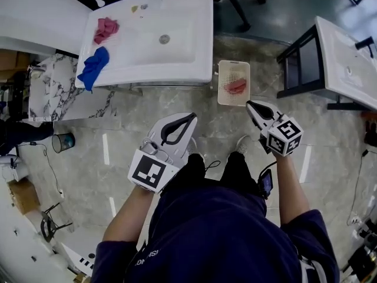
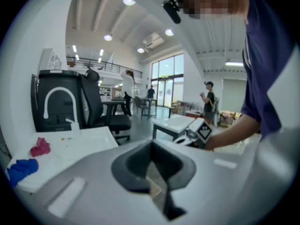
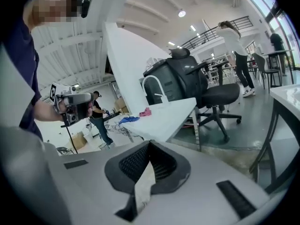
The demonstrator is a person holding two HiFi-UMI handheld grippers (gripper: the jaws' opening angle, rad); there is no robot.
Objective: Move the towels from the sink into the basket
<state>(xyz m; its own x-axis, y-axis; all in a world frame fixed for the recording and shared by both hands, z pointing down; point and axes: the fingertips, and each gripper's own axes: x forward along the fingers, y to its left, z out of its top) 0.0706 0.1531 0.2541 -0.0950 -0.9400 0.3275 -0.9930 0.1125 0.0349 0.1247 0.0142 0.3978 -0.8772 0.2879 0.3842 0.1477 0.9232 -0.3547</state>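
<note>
Left gripper and right gripper are hanging closed, empty. Pink towel and blue towel are lying on the sink at ten o'clock; red towel is lying in the basket at one o'clock.

A pink towel and blue towel lie on the left rim of the sink, red towel in the basket

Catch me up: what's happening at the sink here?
A person stands back from the white sink with a two-jaw gripper in each hand. The left gripper and right gripper are both shut and empty. One reddish towel lies in the basket on the floor. A pink towel and a blue towel sit on the sink's left side, the blue one hanging over the edge.
</note>
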